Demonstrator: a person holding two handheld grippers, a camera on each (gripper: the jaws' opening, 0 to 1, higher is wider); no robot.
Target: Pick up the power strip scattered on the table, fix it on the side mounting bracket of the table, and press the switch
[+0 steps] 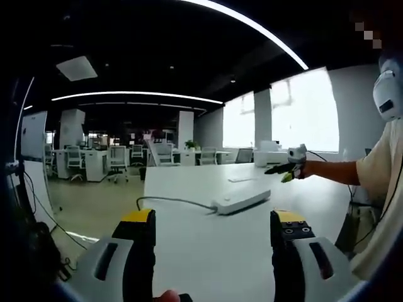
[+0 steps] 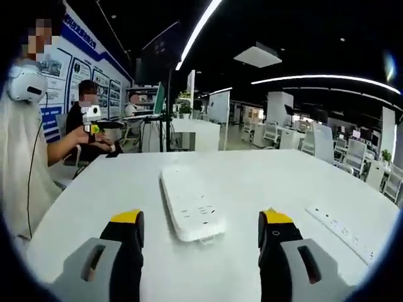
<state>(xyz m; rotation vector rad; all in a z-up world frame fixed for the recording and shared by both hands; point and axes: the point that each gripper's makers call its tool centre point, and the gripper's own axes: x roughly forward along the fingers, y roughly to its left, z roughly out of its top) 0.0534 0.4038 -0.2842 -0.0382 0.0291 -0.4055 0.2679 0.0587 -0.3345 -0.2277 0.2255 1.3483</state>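
Note:
A white power strip (image 1: 242, 201) lies on the white table (image 1: 208, 264) ahead of my left gripper (image 1: 213, 218), its cable (image 1: 170, 200) trailing off to the left edge. The left jaws stand wide apart, short of the strip, with nothing between them. In the right gripper view a white power strip (image 2: 192, 211) with several sockets lies flat, its near end between the tips of my right gripper (image 2: 201, 220), which is open and not touching it. A second, slimmer strip (image 2: 340, 229) lies near the table's right edge.
A person in a white shirt (image 1: 378, 170) stands at the table's side, holding out another gripper (image 1: 289, 167), also visible at the left (image 2: 94, 123). Office desks and chairs (image 1: 113, 160) fill the room behind. A small flat white item (image 1: 242, 179) lies farther back on the table.

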